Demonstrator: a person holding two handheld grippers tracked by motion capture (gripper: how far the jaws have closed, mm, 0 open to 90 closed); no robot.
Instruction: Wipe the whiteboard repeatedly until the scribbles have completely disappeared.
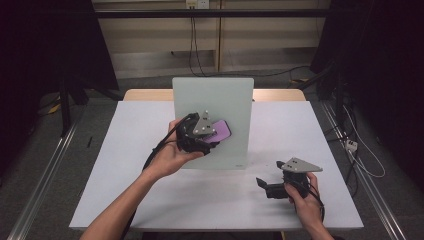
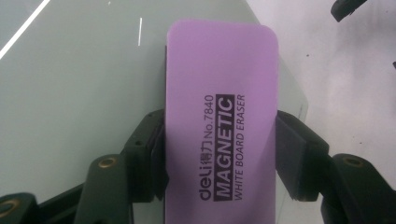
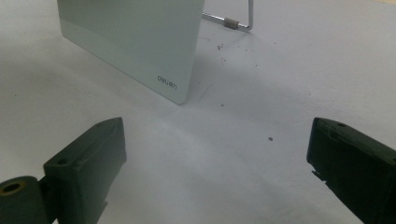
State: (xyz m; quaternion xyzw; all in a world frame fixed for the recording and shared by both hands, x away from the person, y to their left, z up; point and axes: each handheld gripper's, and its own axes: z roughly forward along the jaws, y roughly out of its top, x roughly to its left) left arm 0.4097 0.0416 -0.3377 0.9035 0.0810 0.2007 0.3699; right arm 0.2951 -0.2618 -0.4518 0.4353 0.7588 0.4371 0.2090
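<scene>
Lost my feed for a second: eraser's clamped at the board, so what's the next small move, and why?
Probably press the eraser flat and start a short wipe: the left tongs grip its sides over the board, while the right tongs wait open on the table.

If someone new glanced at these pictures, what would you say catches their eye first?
Most striking is the purple eraser, printed "MAGNETIC WHITE BOARD ERASER", clamped in the left claw and held against the pale glass board standing upright at the middle of the white table. Next, the right claw rests open low on the table to the board's right, near its corner bearing a small logo.
</scene>
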